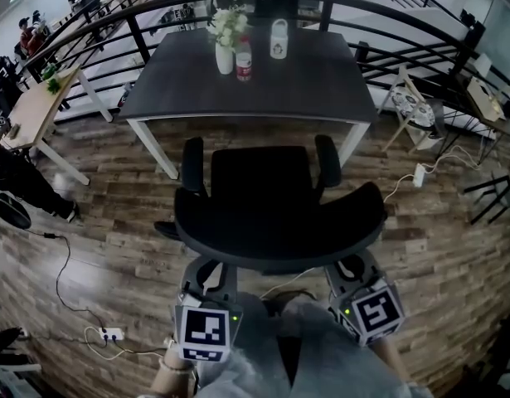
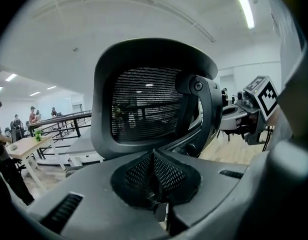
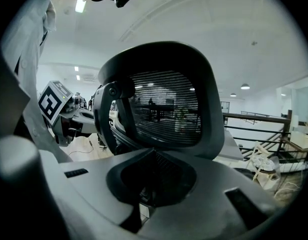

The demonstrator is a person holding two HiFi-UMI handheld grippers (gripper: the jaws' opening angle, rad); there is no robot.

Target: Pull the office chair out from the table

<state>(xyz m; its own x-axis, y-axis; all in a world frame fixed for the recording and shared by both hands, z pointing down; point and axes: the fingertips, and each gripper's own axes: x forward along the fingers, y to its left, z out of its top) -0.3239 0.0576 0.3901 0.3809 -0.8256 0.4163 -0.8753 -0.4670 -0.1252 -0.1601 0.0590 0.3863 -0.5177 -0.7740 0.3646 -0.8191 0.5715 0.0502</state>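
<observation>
1 office chair [image 1: 275,214] stands on the wood floor [image 1: 454,255], its back turned to the person and its seat facing 1 dark table [image 1: 321,81]. The seat's front edge sits just short of the table's near edge, and the chair's 2 armrests [image 1: 193,166] point toward it. 3 things stand on the table top near its far side: 1 vase of pale flowers [image 1: 225,44], 1 bottle [image 1: 244,59] touching or just beside the vase, and 1 white jar [image 1: 279,39] a little apart to the right.

2 grippers are held low behind the chair's back. The left gripper [image 1: 209,282] [image 2: 154,184] and the right gripper [image 1: 352,274] [image 3: 154,181] each carry 1 marker cube [image 1: 206,332], so 2 cubes show in the head view. Both reach in under the curved top edge of the backrest, 1 on each side of the chair's central post.

In the left gripper view the 2 jaws are closed together with nothing clamped between them, and the mesh backrest fills the view just ahead. The right gripper view shows the same: jaws closed together, empty, the mesh panel just in front.

2 white power strips [image 1: 111,334] lie on the floor, 1 at each side, well apart from the chair.
</observation>
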